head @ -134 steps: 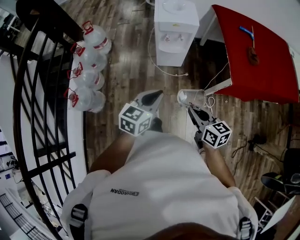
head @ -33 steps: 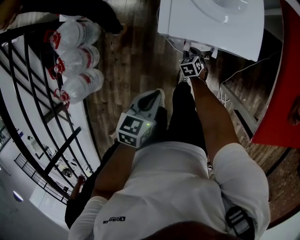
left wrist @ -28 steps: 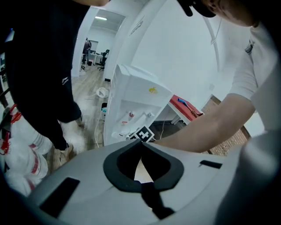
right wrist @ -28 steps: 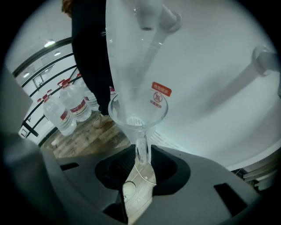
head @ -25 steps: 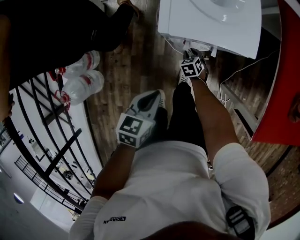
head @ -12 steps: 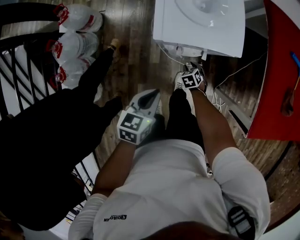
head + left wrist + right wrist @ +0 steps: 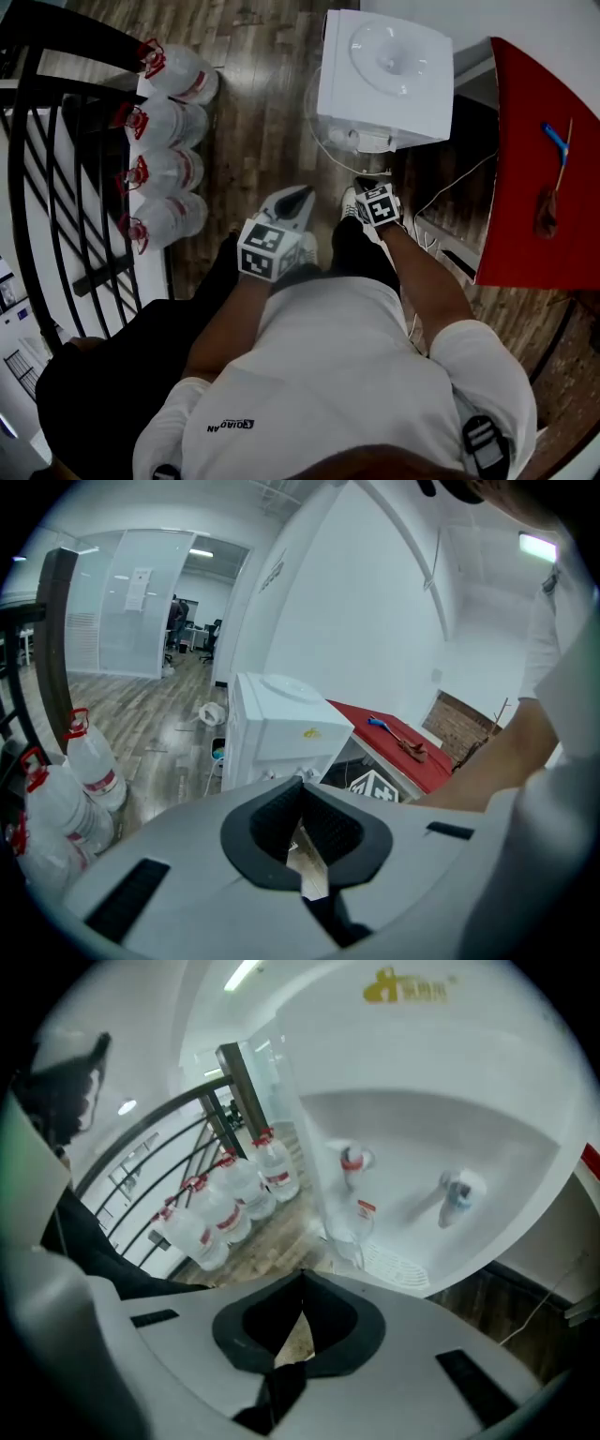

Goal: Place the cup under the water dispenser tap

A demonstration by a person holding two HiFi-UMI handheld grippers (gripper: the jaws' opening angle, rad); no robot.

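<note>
Wood floor (image 7: 262, 84) fills the head view. Red worktop (image 7: 539, 112) sits far right, a blue item and a brown item on it. White water dispenser (image 7: 384, 70) stands far centre, just left of the worktop. 4 water bottles (image 7: 169, 169) with red caps lie in a row at far left, beside a black railing (image 7: 56, 187). A person in dark clothes (image 7: 103, 394) is at near left.

Left gripper (image 7: 302, 782) is held near the body and points toward the dispenser, fingers pressed together with nothing between them. Right gripper (image 7: 302, 1277) is just in front of the dispenser recess, fingers also closed and empty.

Clear cup (image 7: 345, 1222) stands upright on the drip tray (image 7: 403, 1267) inside the recess, directly below the red tap (image 7: 352, 1159). Blue tap (image 7: 459, 1190) is to its right. The cup is apart from both grippers.
</note>
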